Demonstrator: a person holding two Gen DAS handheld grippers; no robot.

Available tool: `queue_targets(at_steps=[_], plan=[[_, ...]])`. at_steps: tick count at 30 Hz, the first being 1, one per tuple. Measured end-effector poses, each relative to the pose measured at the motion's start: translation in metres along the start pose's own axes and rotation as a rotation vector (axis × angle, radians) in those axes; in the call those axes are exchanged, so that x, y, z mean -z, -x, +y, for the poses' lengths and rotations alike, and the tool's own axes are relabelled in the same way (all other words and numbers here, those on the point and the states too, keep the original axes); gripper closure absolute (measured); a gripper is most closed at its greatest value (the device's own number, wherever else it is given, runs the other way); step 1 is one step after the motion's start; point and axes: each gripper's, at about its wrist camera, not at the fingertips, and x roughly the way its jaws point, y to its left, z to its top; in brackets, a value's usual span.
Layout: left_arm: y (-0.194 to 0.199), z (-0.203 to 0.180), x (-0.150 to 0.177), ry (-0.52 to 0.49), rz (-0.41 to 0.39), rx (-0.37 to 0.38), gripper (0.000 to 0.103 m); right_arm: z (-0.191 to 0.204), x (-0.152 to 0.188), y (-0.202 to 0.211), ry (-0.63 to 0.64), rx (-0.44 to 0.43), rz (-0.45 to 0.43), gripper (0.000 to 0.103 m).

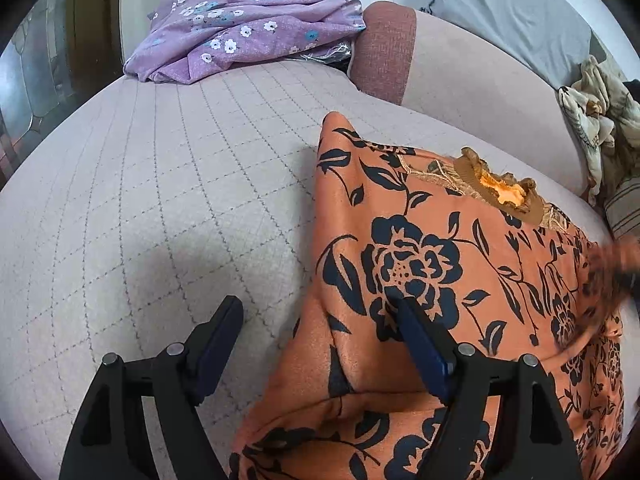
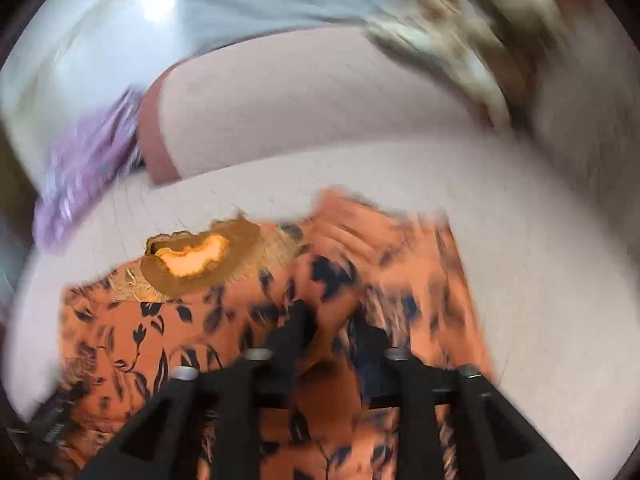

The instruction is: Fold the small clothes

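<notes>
An orange garment [image 1: 420, 248] with a dark flower print lies flat on the sofa seat [image 1: 160, 200], its brown collar [image 1: 504, 196] towards the backrest. My left gripper [image 1: 316, 312] stands open at the garment's left edge, one finger over the cloth and the other over bare seat, gripping nothing. At the right rim of the left wrist view, a part of the garment shows as a blur. The right wrist view is blurred: my right gripper [image 2: 334, 320] sits over the garment [image 2: 160, 340] near the collar [image 2: 192, 258], jaws narrow, with a raised fold of orange cloth pinched between them.
A purple flowered cloth [image 1: 240, 36] lies bunched at the far end of the seat beside a pink cushion [image 1: 384, 52]. A grey pillow [image 1: 512, 12] leans on the backrest. A cream patterned cloth [image 1: 592, 120] is heaped at the right. Bare quilted seat spreads left of the garment.
</notes>
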Motion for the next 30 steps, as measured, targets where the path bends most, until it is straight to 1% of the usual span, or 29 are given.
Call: queue_targets(at_steps=[1, 2, 3, 4, 5, 7, 8, 10, 12, 13, 15, 16, 17, 18, 19, 20, 21, 23, 25, 26, 27, 28, 29, 30], plan=[[0.001, 0.001, 0.000, 0.005, -0.004, 0.010, 0.022, -0.014, 0.012, -0.007, -0.047, -0.028, 0.041, 0.018], [0.001, 0.003, 0.001, 0.013, -0.008, 0.022, 0.022, -0.032, 0.026, -0.016, -0.112, -0.067, 0.090, 0.018], [0.001, 0.004, 0.001, 0.017, -0.008, 0.029, 0.021, -0.046, 0.036, -0.018, -0.169, -0.120, 0.100, 0.018], [0.000, 0.005, 0.001, 0.019, -0.007, 0.033, 0.020, -0.053, 0.040, -0.012, -0.202, -0.168, 0.068, 0.018], [-0.001, 0.004, 0.000, 0.014, -0.005, 0.035, 0.018, -0.058, 0.042, -0.009, -0.235, -0.205, 0.054, 0.018], [-0.002, 0.001, 0.000, 0.001, 0.001, 0.026, 0.017, -0.069, 0.038, -0.011, -0.301, -0.272, 0.063, 0.018], [-0.002, 0.000, 0.000, -0.002, 0.002, 0.024, 0.017, -0.075, 0.036, -0.015, -0.328, -0.288, 0.071, 0.018], [-0.001, 0.002, -0.001, 0.008, 0.005, 0.038, 0.016, -0.086, 0.031, -0.019, -0.382, -0.320, 0.058, 0.018], [0.001, 0.006, -0.003, 0.034, 0.005, 0.066, 0.016, -0.089, 0.029, -0.025, -0.428, -0.338, 0.066, 0.019], [0.001, 0.008, -0.004, 0.045, 0.007, 0.079, 0.016, -0.091, 0.029, -0.027, -0.434, -0.342, 0.066, 0.022], [0.000, 0.013, -0.007, 0.064, 0.024, 0.103, 0.019, -0.087, 0.025, -0.028, -0.390, -0.315, 0.078, 0.057], [0.000, 0.015, -0.010, 0.072, 0.030, 0.099, 0.032, -0.079, 0.021, -0.032, -0.365, -0.302, 0.097, 0.082], [-0.002, 0.017, -0.014, 0.068, 0.047, 0.076, 0.058, -0.076, 0.018, -0.035, -0.348, -0.289, 0.106, 0.084], [-0.005, 0.018, -0.018, 0.059, 0.073, 0.073, 0.068, -0.074, 0.016, -0.035, -0.321, -0.279, 0.107, 0.085], [-0.008, 0.021, -0.022, 0.072, 0.096, 0.105, 0.076, -0.067, 0.011, -0.036, -0.281, -0.273, 0.104, 0.088], [-0.011, 0.024, -0.026, 0.095, 0.126, 0.142, 0.082, -0.061, 0.008, -0.032, -0.250, -0.274, 0.098, 0.089], [-0.012, 0.025, -0.030, 0.103, 0.141, 0.153, 0.084, -0.052, 0.002, -0.026, -0.206, -0.280, 0.079, 0.089], [-0.011, 0.023, -0.036, 0.096, 0.136, 0.152, 0.087, -0.040, -0.005, -0.010, -0.138, -0.290, 0.021, 0.089], [-0.010, 0.021, -0.040, 0.092, 0.113, 0.143, 0.087, -0.034, -0.008, 0.009, -0.098, -0.289, -0.043, 0.089], [-0.012, 0.022, -0.041, 0.109, 0.119, 0.153, 0.076, -0.037, -0.004, 0.010, -0.095, -0.260, -0.063, 0.086], [-0.017, 0.022, -0.042, 0.124, 0.137, 0.148, 0.062, -0.043, 0.003, 0.004, -0.103, -0.243, -0.054, 0.084], [-0.020, 0.022, -0.044, 0.137, 0.143, 0.142, 0.036, -0.053, 0.009, -0.011, -0.135, -0.259, 0.002, 0.072], [-0.021, 0.022, -0.046, 0.144, 0.129, 0.152, 0.028, -0.064, 0.015, -0.022, -0.187, -0.278, 0.064, 0.053], [-0.022, 0.019, -0.049, 0.138, 0.116, 0.154, 0.028, -0.076, 0.022, -0.030, -0.247, -0.300, 0.105, 0.053]])
